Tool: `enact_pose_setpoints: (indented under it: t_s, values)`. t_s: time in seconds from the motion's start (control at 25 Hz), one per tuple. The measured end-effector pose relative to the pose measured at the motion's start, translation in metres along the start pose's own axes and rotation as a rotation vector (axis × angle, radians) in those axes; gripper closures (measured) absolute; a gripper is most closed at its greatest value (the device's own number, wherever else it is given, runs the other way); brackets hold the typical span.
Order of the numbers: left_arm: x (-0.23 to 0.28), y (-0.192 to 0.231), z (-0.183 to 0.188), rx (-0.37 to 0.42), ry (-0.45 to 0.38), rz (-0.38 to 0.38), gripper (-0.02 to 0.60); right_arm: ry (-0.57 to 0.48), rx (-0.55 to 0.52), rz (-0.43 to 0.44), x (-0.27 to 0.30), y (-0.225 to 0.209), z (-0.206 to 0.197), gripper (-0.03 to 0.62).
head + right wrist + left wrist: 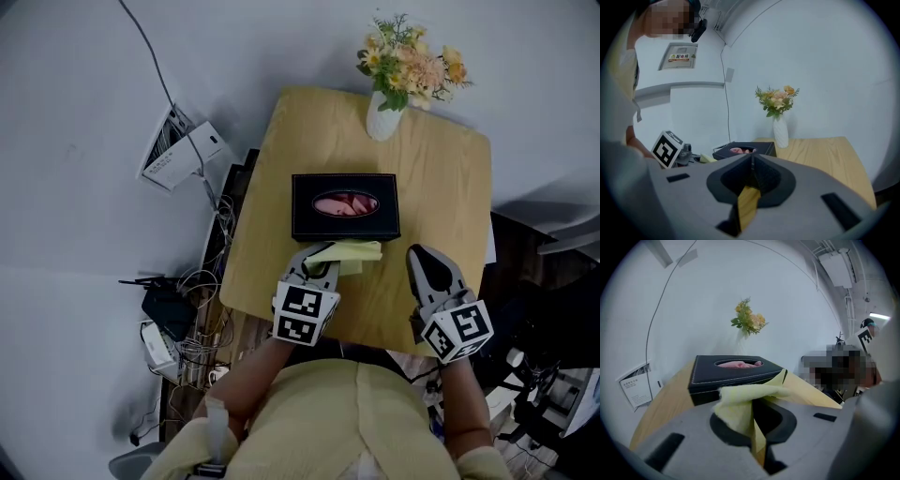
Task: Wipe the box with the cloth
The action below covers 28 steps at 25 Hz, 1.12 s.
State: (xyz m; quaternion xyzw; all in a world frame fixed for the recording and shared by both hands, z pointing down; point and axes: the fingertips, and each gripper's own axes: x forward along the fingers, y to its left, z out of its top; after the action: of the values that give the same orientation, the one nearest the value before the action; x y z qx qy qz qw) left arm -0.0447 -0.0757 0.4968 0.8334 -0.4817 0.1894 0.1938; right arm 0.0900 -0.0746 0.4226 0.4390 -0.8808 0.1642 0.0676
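My left gripper has its jaws clenched on the soft, crumpled yellow cloth, just at the near long side of the box. The box is black, stitched and rectangular, lying crosswise on the wooden surface with its oval opening up. My right gripper has its jaws closed on nothing.

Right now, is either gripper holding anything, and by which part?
The left gripper is shut on the yellow cloth, pinching one bunched end. The right gripper is shut on nothing.
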Motion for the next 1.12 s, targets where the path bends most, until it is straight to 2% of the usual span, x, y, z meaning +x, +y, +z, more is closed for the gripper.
enact_pose_setpoints:
  t_s: [0.36, 0.8, 0.96, 1.12]
  values:
    - [-0.038, 0.055, -0.004, -0.085, -0.03, 0.14, 0.557, 0.023, -0.02, 0.095, 0.027, 0.03, -0.002, 0.554]
    - [-0.081, 0.113, -0.014, -0.135, -0.044, 0.281, 0.557, 0.026, -0.04, 0.133, 0.036, 0.044, 0.002, 0.554]
    - [-0.096, 0.119, -0.009, -0.133, -0.065, 0.3, 0.557, 0.027, -0.051, 0.124, 0.034, 0.041, 0.004, 0.554]
    - [-0.116, 0.114, 0.011, -0.091, -0.118, 0.291, 0.557, 0.015, -0.056, 0.099, 0.029, 0.032, 0.011, 0.554]
